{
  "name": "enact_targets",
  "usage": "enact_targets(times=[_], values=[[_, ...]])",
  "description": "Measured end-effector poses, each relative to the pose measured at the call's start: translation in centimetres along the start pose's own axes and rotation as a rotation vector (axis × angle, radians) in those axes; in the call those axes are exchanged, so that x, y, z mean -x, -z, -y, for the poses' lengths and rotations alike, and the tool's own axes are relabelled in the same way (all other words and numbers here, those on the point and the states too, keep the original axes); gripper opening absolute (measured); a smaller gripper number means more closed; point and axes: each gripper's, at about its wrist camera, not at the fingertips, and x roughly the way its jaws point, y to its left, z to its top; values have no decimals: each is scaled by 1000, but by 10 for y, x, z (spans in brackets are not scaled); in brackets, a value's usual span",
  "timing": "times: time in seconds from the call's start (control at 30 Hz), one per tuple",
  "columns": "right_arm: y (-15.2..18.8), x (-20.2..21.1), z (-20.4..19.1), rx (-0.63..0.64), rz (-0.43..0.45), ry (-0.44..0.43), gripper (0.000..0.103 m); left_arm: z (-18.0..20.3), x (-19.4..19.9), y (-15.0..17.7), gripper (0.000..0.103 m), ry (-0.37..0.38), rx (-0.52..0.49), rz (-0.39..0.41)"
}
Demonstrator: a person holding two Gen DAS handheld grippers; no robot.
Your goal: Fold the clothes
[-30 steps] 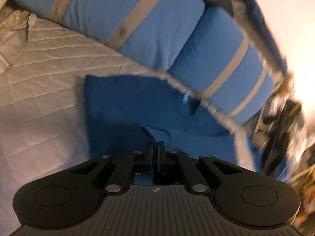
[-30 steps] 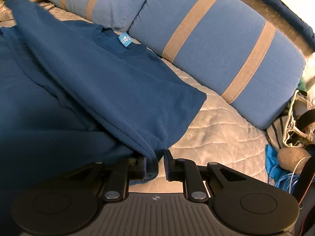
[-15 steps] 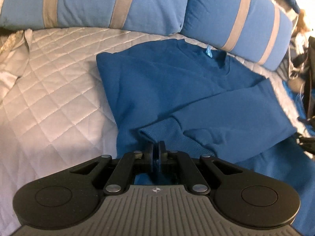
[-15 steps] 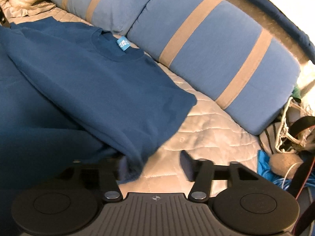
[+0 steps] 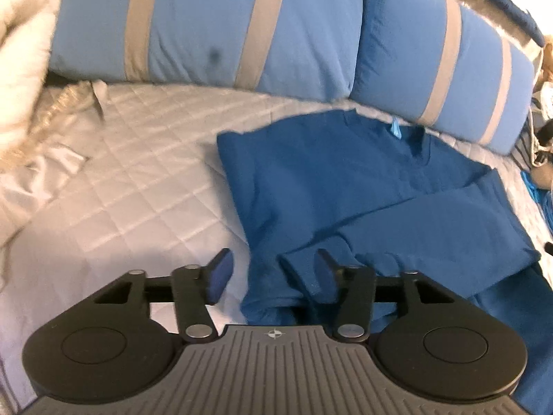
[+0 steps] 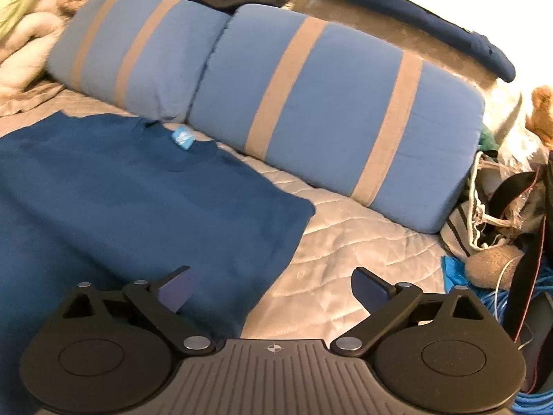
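Observation:
A dark blue long-sleeved top (image 5: 345, 186) lies on the quilted bed, collar and light blue label (image 5: 395, 128) toward the pillows, both sides folded inward. My left gripper (image 5: 273, 273) is open, with a folded sleeve cuff (image 5: 297, 276) lying loose between its fingers. In the right wrist view the same top (image 6: 121, 200) lies flat at the left. My right gripper (image 6: 273, 287) is wide open and empty above the top's right folded edge.
Two blue pillows with tan stripes (image 5: 214, 27) (image 6: 331, 103) line the head of the bed. A pale quilted cover (image 5: 103, 186) spreads left of the top. Crumpled beige bedding (image 6: 27, 34) lies at the left. Bags, cables and a stuffed toy (image 6: 501, 235) crowd the right side.
Both grippers have opened and let go of the top. The sleeve and side they held now lie folded on it. Both grippers have drawn back a little.

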Motion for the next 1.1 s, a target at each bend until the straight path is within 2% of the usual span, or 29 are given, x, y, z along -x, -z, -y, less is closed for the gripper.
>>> enact_targets(times=[0.17,0.33,0.57,0.73,0.9,1.1], values=[[18,-41,-8,37,-134,100,100,-4,34,5,61,-35,-18,76],[28,-36,0,-51,-139,108,103,-13,67,14,68,-49,-20,140],[28,2,12,-26,-116,111,103,-28,100,37,71,-103,30,226],[25,40,33,-112,-83,105,103,-25,123,50,72,-138,8,304],[21,82,54,-227,-32,75,103,-23,141,62,72,-89,-20,319],[17,133,72,-286,23,44,103,-20,165,79,73,-27,-90,320]])
